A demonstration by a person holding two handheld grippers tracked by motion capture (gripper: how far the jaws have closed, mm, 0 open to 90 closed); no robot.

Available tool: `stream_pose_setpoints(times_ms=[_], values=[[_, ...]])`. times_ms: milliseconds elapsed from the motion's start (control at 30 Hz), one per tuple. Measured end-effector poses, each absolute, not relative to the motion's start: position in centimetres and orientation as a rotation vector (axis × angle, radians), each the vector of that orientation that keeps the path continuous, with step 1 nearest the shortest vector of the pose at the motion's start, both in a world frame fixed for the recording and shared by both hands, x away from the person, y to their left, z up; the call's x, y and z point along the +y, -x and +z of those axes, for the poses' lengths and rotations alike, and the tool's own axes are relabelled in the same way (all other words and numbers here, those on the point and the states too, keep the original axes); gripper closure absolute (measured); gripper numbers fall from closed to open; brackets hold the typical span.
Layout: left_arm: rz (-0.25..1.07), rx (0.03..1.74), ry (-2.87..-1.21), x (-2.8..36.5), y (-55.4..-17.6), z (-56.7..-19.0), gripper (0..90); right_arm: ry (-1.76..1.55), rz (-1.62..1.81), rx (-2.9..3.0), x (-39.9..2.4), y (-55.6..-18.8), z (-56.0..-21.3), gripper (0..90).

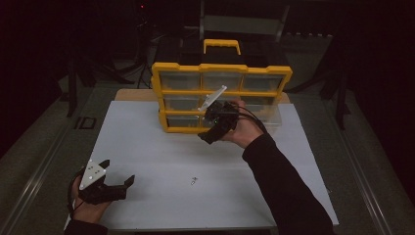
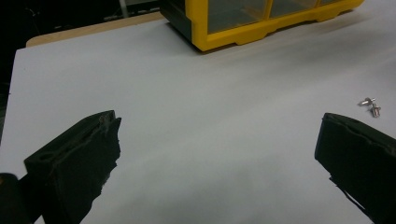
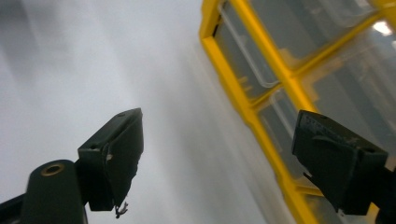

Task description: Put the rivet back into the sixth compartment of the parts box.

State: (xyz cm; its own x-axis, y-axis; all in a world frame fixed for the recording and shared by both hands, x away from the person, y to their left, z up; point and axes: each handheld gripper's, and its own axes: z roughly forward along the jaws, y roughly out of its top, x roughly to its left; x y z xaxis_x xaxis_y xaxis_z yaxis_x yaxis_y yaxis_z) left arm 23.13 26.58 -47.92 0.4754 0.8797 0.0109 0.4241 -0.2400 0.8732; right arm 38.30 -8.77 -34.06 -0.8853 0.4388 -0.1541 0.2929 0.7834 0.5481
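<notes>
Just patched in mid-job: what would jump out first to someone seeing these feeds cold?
The yellow drawer organizer stands upright at the far side of the white table, and the right gripper is raised at its lower drawers, jaws open. The left gripper rests open near the front left corner. Two small metal screws lie loose on the table between them.

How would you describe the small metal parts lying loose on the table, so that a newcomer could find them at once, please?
Start at the yellow drawer organiser standing at the far side of the white table. Come straight toward the person to the open middle of the table: the small metal parts lie there, the only shiny loose items on the surface.
</notes>
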Motion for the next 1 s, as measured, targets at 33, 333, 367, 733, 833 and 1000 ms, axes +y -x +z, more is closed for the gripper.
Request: stream_pose_setpoints(times_ms=[33,333,367,733,833,1000], values=[[0.657,1.094,-1.848,26.6,-23.1,-47.9,0.8,-0.566,0.765,2.711,-8.5,-38.2,-34.4,16.7],[0.658,1.093,-1.849,26.6,-23.1,-47.9,0.8,-0.542,0.733,2.767,-7.0,-37.4,-36.9,17.0],[0.658,1.093,-1.850,26.6,-23.1,-47.9,0.8,-0.534,0.723,2.773,-6.8,-37.2,-37.2,17.0],[0.660,1.093,-1.852,26.6,-23.1,-47.9,0.8,-0.478,0.645,2.864,-5.2,-35.5,-41.8,17.1],[0.660,1.093,-1.852,26.6,-23.1,-47.9,0.8,-0.475,0.622,2.887,-4.9,-35.3,-43.2,17.4],[0.660,1.093,-1.852,26.6,-23.1,-47.9,0.8,-0.480,0.572,2.922,-4.3,-34.9,-45.4,18.3]])
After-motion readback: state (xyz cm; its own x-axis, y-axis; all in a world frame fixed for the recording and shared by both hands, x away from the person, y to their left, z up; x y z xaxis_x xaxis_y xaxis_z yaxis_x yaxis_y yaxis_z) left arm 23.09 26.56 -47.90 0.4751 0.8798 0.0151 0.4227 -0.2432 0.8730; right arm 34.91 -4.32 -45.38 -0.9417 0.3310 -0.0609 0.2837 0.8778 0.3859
